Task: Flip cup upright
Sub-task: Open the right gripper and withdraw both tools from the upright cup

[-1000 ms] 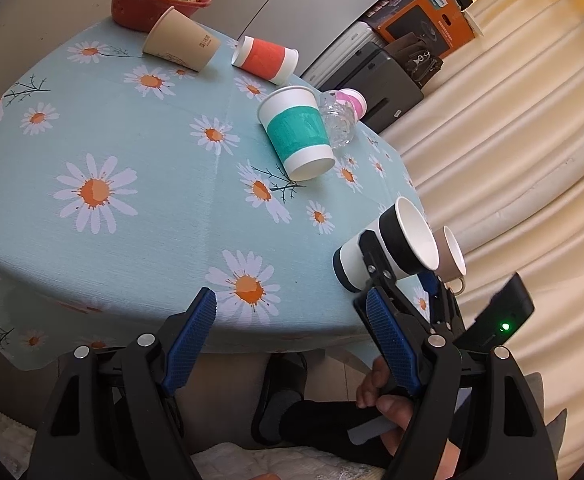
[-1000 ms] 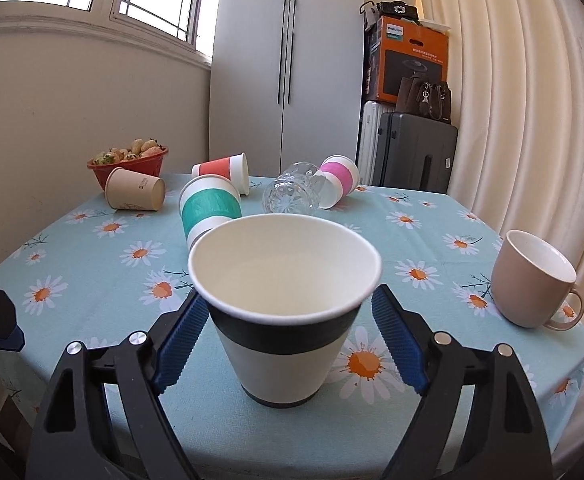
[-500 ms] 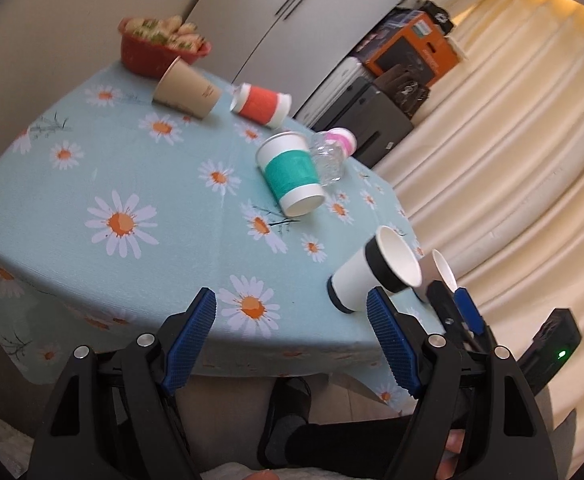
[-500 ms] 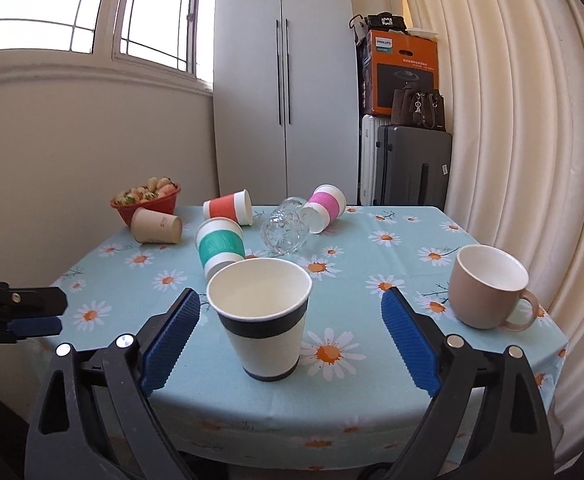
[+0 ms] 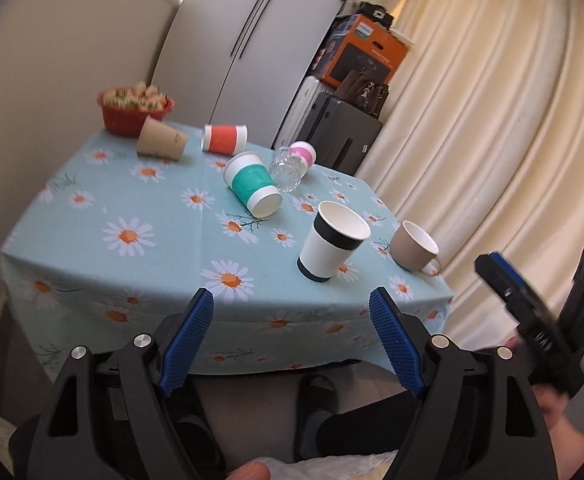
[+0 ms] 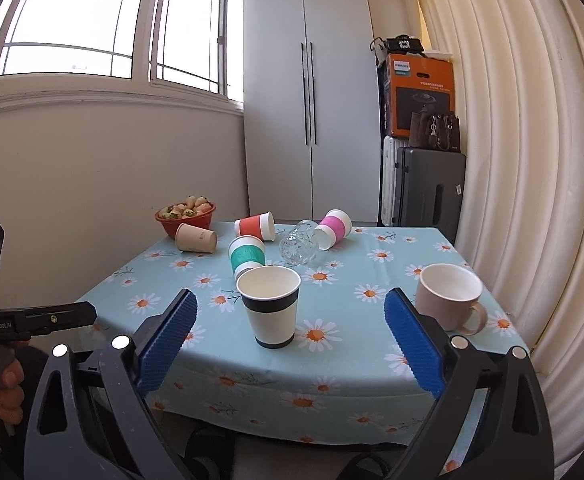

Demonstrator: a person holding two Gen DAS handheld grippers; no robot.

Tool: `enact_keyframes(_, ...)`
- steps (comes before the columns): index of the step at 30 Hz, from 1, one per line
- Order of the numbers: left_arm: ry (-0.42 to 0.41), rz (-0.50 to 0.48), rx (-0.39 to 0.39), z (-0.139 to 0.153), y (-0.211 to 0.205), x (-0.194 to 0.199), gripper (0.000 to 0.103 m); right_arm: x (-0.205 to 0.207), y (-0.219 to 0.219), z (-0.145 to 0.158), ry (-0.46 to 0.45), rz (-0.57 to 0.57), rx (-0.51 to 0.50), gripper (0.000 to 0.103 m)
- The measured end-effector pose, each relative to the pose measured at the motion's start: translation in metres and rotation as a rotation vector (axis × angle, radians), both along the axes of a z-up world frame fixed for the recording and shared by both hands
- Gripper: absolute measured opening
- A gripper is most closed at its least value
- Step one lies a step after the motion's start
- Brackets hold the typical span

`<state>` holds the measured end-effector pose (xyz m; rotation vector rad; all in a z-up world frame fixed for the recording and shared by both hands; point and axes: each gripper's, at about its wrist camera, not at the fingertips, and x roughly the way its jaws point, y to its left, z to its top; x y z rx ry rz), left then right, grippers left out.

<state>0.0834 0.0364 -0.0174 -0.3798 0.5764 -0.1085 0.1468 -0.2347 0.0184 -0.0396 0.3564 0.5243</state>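
A white paper cup with a black band [image 6: 270,309] stands upright near the front edge of the daisy tablecloth [image 6: 355,376]; it also shows in the left wrist view [image 5: 331,247]. A beige mug [image 6: 449,298] stands upright to its right. A teal-banded cup [image 6: 246,256], an orange cup [image 6: 254,227], a pink cup [image 6: 333,229], a tan cup [image 6: 195,237] and a clear glass [image 6: 299,242] lie on their sides further back. My right gripper [image 6: 290,346] is open and empty, in front of the table. My left gripper [image 5: 292,342] is open and empty, off the table's front edge.
A red bowl of food [image 6: 186,216] sits at the far left corner. A white cupboard [image 6: 309,120], suitcases [image 6: 427,192] and an orange box [image 6: 419,98] stand behind the table. Curtains [image 6: 531,160] hang on the right.
My right gripper has drawn back from the black-banded cup, which stays upright on the table. My left gripper has also pulled back and tilted up, away from the table.
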Motion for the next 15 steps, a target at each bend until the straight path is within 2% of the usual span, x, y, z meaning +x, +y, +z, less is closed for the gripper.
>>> enact_keyframes(3,-0.025,0.005,0.06,0.006,-0.011,-0.021,0.078,-0.014,-0.017,0.009,-0.008,0.003,0.001,0.094)
enact_keyframes(9,-0.063,0.017,0.125,0.011,-0.019,-0.05,0.078,-0.041,-0.046,0.018,-0.024,-0.009,0.005,0.094)
enact_keyframes(15,-0.107,0.029,0.141,0.017,-0.021,-0.072,0.078,-0.056,-0.06,0.014,-0.016,-0.004,0.0,0.094)
